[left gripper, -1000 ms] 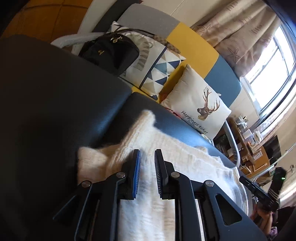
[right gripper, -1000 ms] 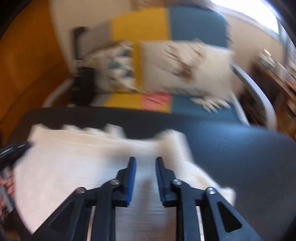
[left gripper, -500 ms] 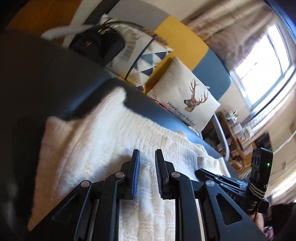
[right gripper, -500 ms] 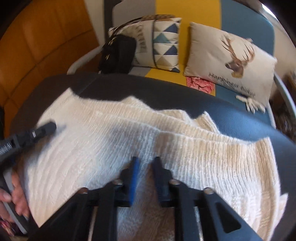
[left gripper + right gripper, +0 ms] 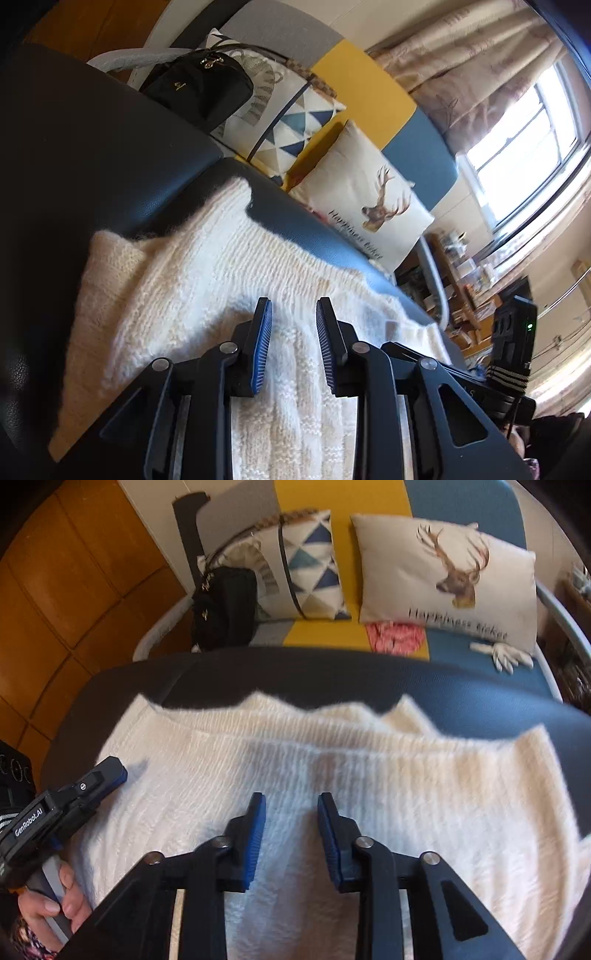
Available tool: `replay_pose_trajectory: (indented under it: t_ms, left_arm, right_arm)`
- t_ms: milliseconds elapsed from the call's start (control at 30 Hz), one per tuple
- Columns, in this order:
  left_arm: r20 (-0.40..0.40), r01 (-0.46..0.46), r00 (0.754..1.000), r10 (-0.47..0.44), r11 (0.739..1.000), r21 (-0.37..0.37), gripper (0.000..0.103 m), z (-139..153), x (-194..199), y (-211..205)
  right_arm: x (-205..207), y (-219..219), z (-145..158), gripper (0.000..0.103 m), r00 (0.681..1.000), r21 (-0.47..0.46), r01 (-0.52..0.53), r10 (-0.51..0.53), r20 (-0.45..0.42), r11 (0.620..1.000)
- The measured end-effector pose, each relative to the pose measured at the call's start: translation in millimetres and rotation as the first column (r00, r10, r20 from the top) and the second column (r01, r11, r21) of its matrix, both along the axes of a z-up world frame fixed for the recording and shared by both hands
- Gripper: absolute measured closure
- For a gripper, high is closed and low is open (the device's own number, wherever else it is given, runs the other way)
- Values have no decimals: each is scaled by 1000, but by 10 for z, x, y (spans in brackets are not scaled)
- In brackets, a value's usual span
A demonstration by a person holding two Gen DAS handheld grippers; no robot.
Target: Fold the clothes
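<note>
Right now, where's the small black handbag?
The small black handbag sits at the left end of the multicoloured sofa, leaning against the triangle-patterned cushion, beyond the dark surface holding the cream knitted sweater.

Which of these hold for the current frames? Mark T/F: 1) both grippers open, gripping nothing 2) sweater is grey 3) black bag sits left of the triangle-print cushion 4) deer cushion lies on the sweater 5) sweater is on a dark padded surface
1) True. The left gripper and right gripper both have their jaws apart with no cloth between them.
2) False. The sweater is cream-white knit.
3) True. The black bag is left of the triangle-print cushion in the right wrist view.
4) False. The deer cushion leans on the sofa behind, apart from the sweater.
5) True. It lies on the dark padded surface.
</note>
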State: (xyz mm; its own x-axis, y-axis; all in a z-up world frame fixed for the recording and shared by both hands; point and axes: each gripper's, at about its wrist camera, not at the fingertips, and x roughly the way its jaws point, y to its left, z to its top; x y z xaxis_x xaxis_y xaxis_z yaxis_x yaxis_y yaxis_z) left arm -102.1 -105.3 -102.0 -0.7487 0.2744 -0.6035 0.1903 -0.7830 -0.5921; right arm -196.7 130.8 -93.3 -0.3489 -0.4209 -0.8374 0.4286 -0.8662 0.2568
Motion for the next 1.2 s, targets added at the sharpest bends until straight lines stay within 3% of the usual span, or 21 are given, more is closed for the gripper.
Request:
replay_pose_trajectory:
  t_ms: [133, 200, 300, 500, 600, 733, 767, 800, 900, 967, 1033, 1067, 1100, 1200]
  left_arm:
    - [5, 15, 1000, -15, 999, -36, 71, 11, -4, 61]
    - [2, 20, 1000, -20, 999, -39, 66, 18, 2, 70]
    - [-7, 13, 1000, -13, 1000, -20, 66, 39, 24, 44]
    - [-16, -3, 1000, 3, 1000, 11, 65, 76, 10, 5]
    - [-10, 6, 1000, -6, 1000, -8, 64, 73, -18, 20]
    - [-6, 9, 1000, -9, 1000, -25, 63, 35, -28, 41]
    - [-5, 7, 1000, -7, 1000, -28, 63, 22, -28, 47]
    - [-4, 6, 1000, -6, 1000, -30, 63, 8, -29, 53]
    - [-6, 9, 1000, -10, 999, -35, 63, -19, -26, 84]
    - [-6, 13, 1000, -13, 999, -34, 63, -17, -22, 86]
    - [-7, 16, 1000, -16, 999, -33, 63, -16, -18, 86]
    - [-6, 16, 1000, -16, 1000, -24, 63, -16, -15, 77]
    - [-8, 14, 1000, -14, 1000, -17, 63, -14, -7, 67]
    - [-13, 7, 1000, -7, 1000, 6, 63, -6, 17, 36]
  right_arm:
    - [90, -194, -17, 73, 994, 119, -38, 50, -100, 992]
    - [119, -215, -8, 99, 989, 128, -41, 58, -133, 991]
    - [107, -160, 65, 101, 989, 79, -39, 50, -143, 996]
    - [84, -104, 379, 103, 966, 20, 12, -7, -259, 1000]
    - [8, -149, 330, 103, 971, 22, 7, -2, -239, 1000]
    - [-63, -131, 126, 90, 996, -32, -9, 6, -89, 999]
    - [-66, -150, 81, 72, 998, -25, 0, -1, -56, 1000]
    - [-53, -178, 51, 70, 999, -21, -2, 1, -37, 1000]
    - [28, -321, 4, 52, 996, 26, -43, 45, -79, 999]
    - [85, -430, -15, 51, 988, 99, -56, 70, -139, 993]
    - [122, -508, -27, 65, 978, 163, -47, 79, -192, 985]
    - [112, -499, -24, 93, 978, 165, -29, 62, -199, 986]
    - [102, -482, -9, 99, 979, 153, -21, 51, -199, 988]
    - [77, -395, 69, 100, 979, 96, -22, 41, -200, 995]
